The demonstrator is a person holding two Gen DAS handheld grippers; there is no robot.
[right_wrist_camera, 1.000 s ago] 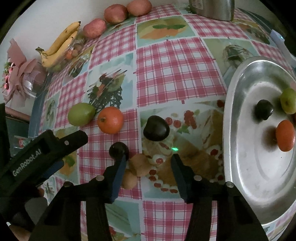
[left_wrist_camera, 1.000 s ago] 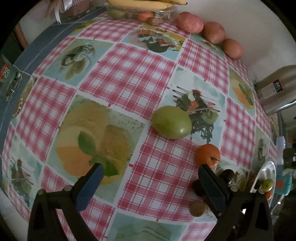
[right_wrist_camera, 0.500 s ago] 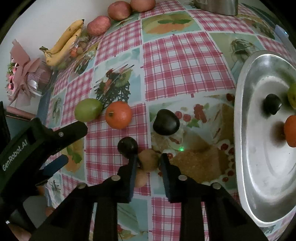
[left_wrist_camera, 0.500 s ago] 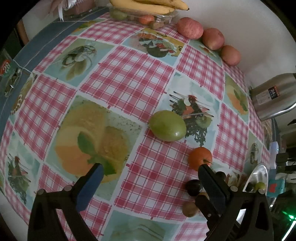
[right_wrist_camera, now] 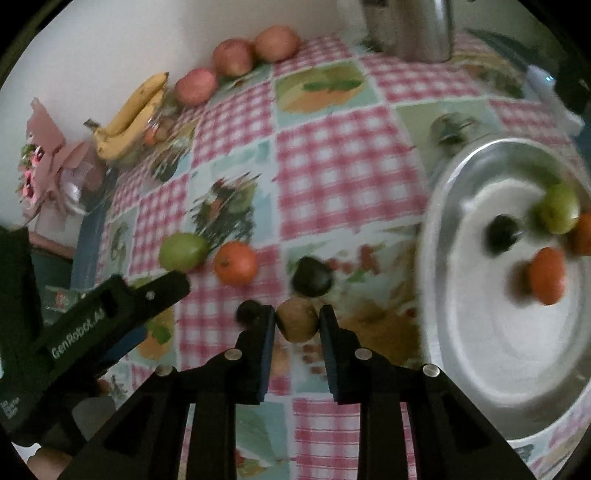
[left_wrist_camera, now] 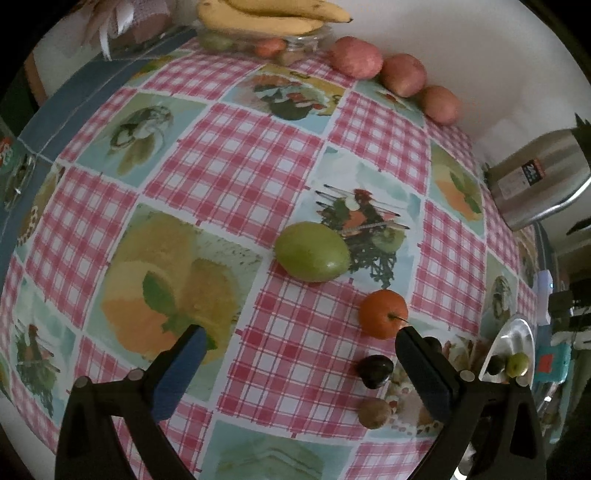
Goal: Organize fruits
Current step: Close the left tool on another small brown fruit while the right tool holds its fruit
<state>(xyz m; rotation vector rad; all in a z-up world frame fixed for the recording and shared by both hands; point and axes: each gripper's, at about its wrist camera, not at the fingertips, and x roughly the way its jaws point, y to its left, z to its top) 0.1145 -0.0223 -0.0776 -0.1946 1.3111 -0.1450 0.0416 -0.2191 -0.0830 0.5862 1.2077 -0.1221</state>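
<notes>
brown and round, a kiwi (right_wrist_camera: pixel 297 319) was clamped by the right gripper (right_wrist_camera: pixel 296 325); the left gripper (left_wrist_camera: pixel 299 354) was held open, empty.

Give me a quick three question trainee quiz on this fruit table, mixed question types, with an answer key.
1. True or false: the right gripper is shut on the small brown round fruit.
2. Which fruit lies nearest the large green oval fruit on the checked tablecloth? A) orange round fruit B) yellow bananas C) red apples
3. Fill in: the left gripper is ____, with nothing between its pads.

Key: 1 true; 2 A; 3 open.
</notes>
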